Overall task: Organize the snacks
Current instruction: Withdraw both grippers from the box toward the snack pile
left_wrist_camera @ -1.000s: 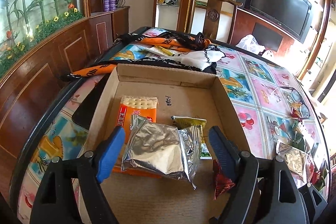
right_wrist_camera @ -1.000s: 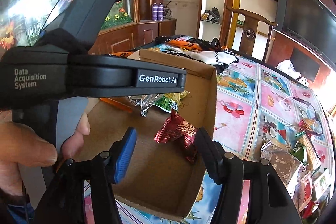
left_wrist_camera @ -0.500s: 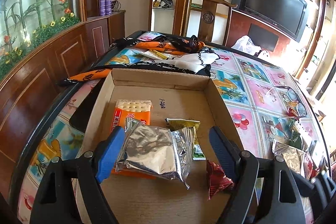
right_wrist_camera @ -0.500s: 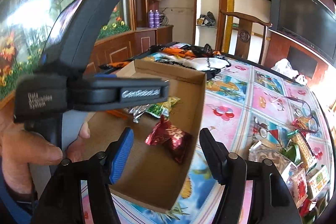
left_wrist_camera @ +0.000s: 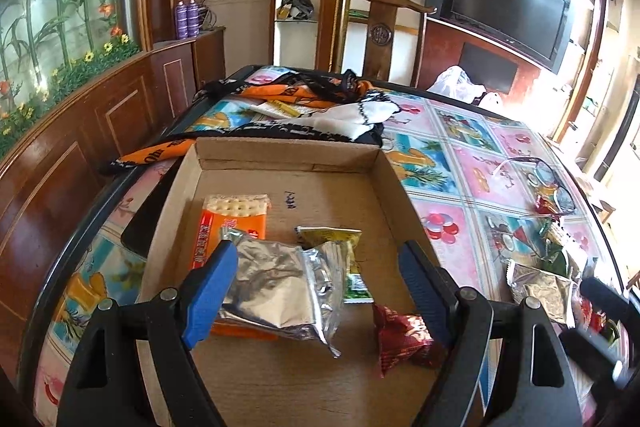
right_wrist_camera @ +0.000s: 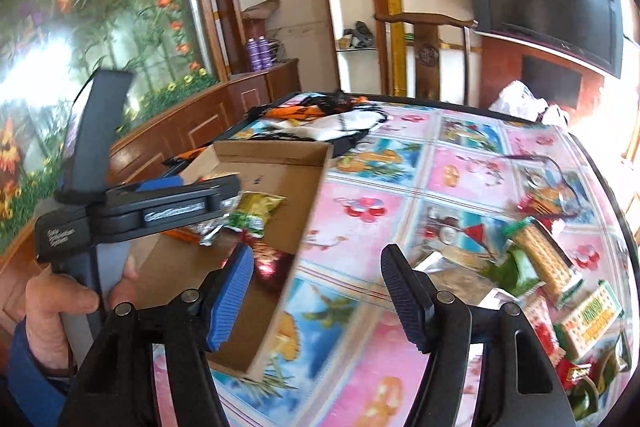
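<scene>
- Step in hand, as judged: the right gripper (right_wrist_camera: 316,291) is leaving the cardboard box (left_wrist_camera: 280,147) and is heading for the loose snack pile (right_wrist_camera: 560,291) on the right side of the table (right_wrist_camera: 400,211); the red foil snack (left_wrist_camera: 402,335) is lying free on the box floor, near right
- Right gripper's jaws have just been opening; they are now standing fairly wide, with nothing between them but the table and the box's right wall below
- Left gripper (left_wrist_camera: 316,287) is hovering over the near part of the box, jaws standing wide; the silver foil pouch (left_wrist_camera: 280,291) is showing between them, but the pads are not pressing on it
- Already in the box: an orange cracker pack (left_wrist_camera: 232,223) at the left, partly under the silver pouch, and a yellow-green packet (left_wrist_camera: 340,247) beside the pouch
- Remaining snacks are sitting clustered at the right edge of the table, well apart from the box; a green-wrapped cracker pack (right_wrist_camera: 540,259) is lying on top
- Next move, as judged: the right gripper is needing to reach right, single out one packet from the overlapping pile, and close on its edge; thin foil may be slipping
</scene>
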